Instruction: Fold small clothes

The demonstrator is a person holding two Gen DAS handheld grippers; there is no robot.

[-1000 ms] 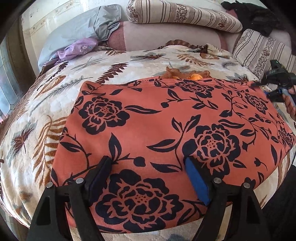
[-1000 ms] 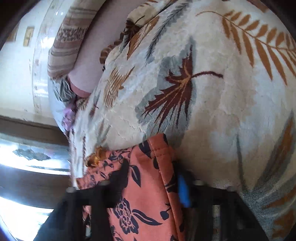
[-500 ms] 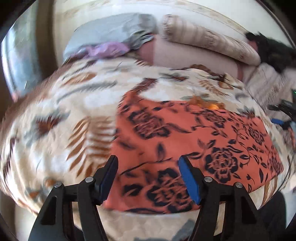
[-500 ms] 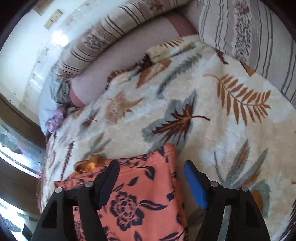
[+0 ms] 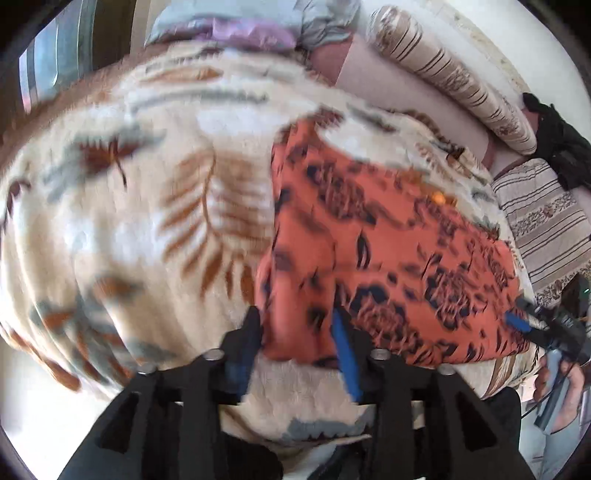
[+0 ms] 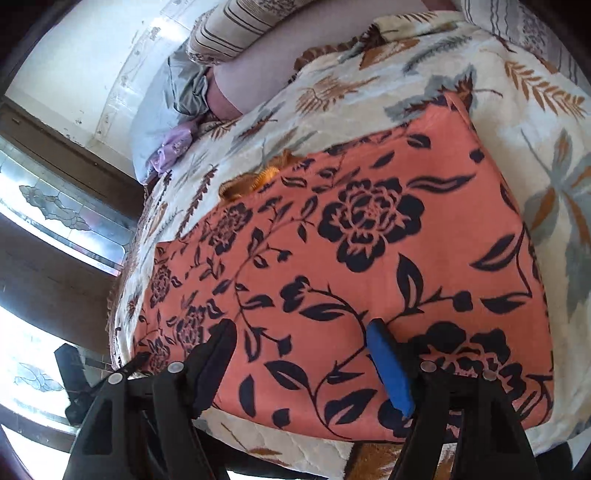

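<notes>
An orange garment with black flowers (image 5: 388, 258) lies spread flat on the leaf-patterned bed cover (image 5: 147, 221). It also fills the right wrist view (image 6: 351, 258). My left gripper (image 5: 297, 325) is open, its jaws around the garment's near left corner; the view is blurred. My right gripper (image 6: 303, 339) is open over the garment's near edge. It also shows in the left wrist view (image 5: 532, 328) at the garment's right end, held by a hand.
Striped pillows (image 5: 450, 85) and a grey pillow (image 5: 258, 14) lie along the headboard. A purple cloth (image 6: 173, 144) lies near the grey pillow. A black garment (image 5: 557, 140) sits at the far right. A window (image 6: 55, 206) is on the left.
My left gripper has swung left to the garment's near left corner. My right gripper has moved from the garment's far corner to over its near edge.
</notes>
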